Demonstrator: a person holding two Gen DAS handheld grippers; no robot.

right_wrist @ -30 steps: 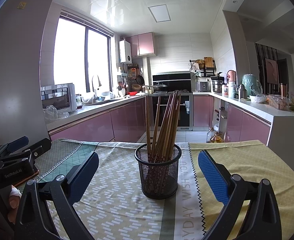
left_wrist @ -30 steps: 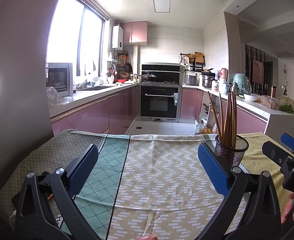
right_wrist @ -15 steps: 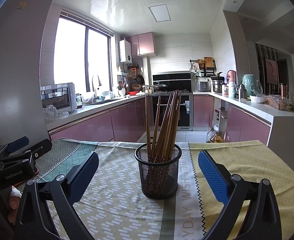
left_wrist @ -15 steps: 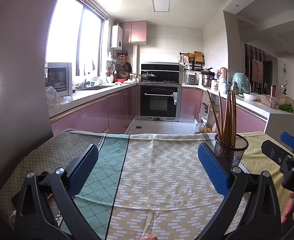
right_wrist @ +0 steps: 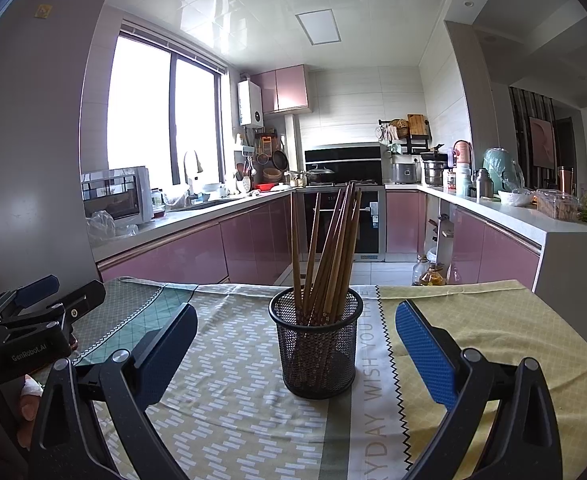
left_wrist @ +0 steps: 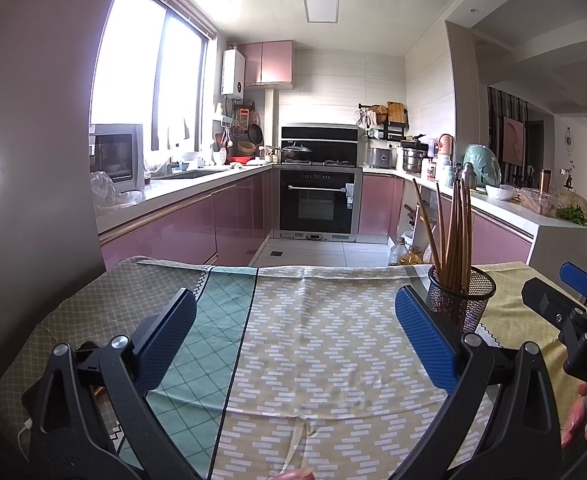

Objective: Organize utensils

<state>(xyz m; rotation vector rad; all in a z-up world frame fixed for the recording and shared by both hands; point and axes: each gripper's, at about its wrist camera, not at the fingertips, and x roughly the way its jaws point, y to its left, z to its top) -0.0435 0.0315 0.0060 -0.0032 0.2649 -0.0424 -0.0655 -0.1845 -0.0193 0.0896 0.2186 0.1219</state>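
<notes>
Both tongs gaping wide, gripping nothing: right tongs (right_wrist: 295,352) hovering low over the counter (right_wrist: 493,320), framing one black wire-mesh cylindrical holder (right_wrist: 316,344) standing upright on the patterned tablecloth (right_wrist: 229,400). Roughly ten brown wooden chopsticks (right_wrist: 329,248) leaning inside it; exact count unclear. Left tongs (left_wrist: 295,344) hanging over bare cloth, the holder (left_wrist: 463,300) sitting just beyond the right blue pad (left_wrist: 425,344).

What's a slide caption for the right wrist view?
Open right gripper faces a black mesh holder of wooden chopsticks standing on the patterned tablecloth.
</notes>
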